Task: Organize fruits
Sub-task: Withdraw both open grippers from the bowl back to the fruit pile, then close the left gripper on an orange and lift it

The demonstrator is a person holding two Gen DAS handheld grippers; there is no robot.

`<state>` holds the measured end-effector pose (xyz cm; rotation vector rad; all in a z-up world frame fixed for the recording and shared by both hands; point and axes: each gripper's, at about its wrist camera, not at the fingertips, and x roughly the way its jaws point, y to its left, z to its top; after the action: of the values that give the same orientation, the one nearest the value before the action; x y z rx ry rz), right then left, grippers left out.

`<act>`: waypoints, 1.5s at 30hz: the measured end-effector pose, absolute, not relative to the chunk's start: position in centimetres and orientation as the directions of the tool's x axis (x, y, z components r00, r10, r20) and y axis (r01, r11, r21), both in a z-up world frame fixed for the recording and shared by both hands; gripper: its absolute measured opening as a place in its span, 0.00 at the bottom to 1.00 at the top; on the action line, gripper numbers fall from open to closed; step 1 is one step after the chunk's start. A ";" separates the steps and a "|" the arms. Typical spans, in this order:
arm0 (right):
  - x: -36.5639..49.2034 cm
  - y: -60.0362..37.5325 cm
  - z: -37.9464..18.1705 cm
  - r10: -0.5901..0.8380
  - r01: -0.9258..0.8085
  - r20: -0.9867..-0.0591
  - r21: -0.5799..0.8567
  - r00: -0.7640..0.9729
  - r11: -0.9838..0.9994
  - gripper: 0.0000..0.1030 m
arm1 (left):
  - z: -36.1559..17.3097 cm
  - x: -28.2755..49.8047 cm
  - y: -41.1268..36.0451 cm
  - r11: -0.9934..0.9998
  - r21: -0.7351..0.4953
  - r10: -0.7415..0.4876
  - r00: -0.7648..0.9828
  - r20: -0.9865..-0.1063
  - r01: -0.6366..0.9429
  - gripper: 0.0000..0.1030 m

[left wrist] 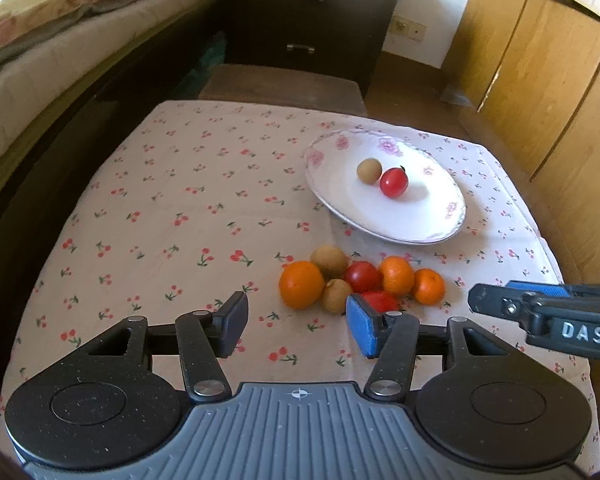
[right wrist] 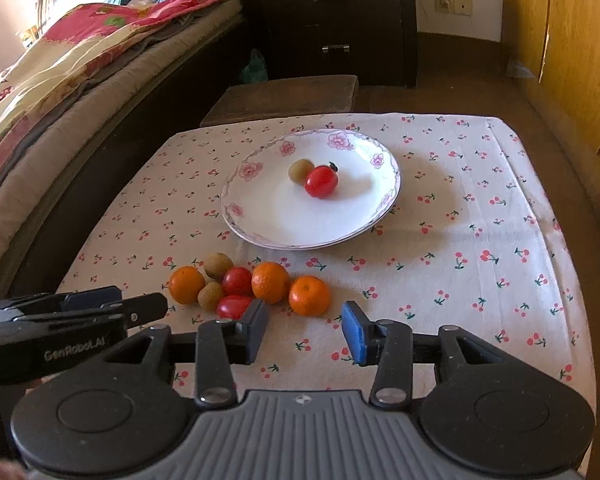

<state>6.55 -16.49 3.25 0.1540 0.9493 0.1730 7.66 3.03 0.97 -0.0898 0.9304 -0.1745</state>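
A: We had the left gripper [left wrist: 298, 326] low over the cloth, jaws partly apart, nothing between them. Bare cherry-print tablecloth [left wrist: 160, 208] showed in the gap.

B: And the fruit? We saw the cluster [left wrist: 360, 282] just ahead of that gripper's blue pad, a shade to its right.

A: Right. The pad covered part of the near red tomato [left wrist: 382, 300]. The big orange [left wrist: 301, 284] sat at the left end of the group, just past the gap between the fingers.

B: On our side, the right gripper [right wrist: 306, 330] stood with jaws narrowly apart too, empty. The same cluster lay just ahead and left of it.

A: Which piece was nearest?

B: The rightmost orange [right wrist: 309, 295], just beyond the gap. The low tomato [right wrist: 236, 306] peeked out beside the dark finger.

A: We counted three oranges, three brown fruits and two tomatoes on the cloth, all touching or nearly so.

B: Farther out stood the flowered white plate [right wrist: 260, 224], beyond the cluster. On it, one brown fruit [right wrist: 301, 170] touched one red tomato [right wrist: 321, 181].

A: The grippers themselves?

B: Side by side, near each other, neither touching any fruit that we could see.

A: Beyond the table we had a bed [left wrist: 40, 40] to the left and a dark drawer chest [left wrist: 312, 20] behind.
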 end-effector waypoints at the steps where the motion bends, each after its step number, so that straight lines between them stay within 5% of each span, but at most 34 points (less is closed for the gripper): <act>1: 6.5 -16.4 3.2 0.215 -0.082 -0.794 0.205 0.569 0.975 0.42 | 0.9 7.8 3.2 0.982 -0.156 -0.189 0.581 -0.791 0.107 0.61; 45: 7.6 -14.5 0.8 0.238 -0.123 -0.839 0.205 0.488 0.971 0.43 | -2.6 13.5 2.7 0.983 -0.172 -0.178 0.504 -0.845 0.059 0.52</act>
<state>7.60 -14.50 0.83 0.1228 1.0383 0.2202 13.49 2.73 -2.57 -0.1265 1.0329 -0.1440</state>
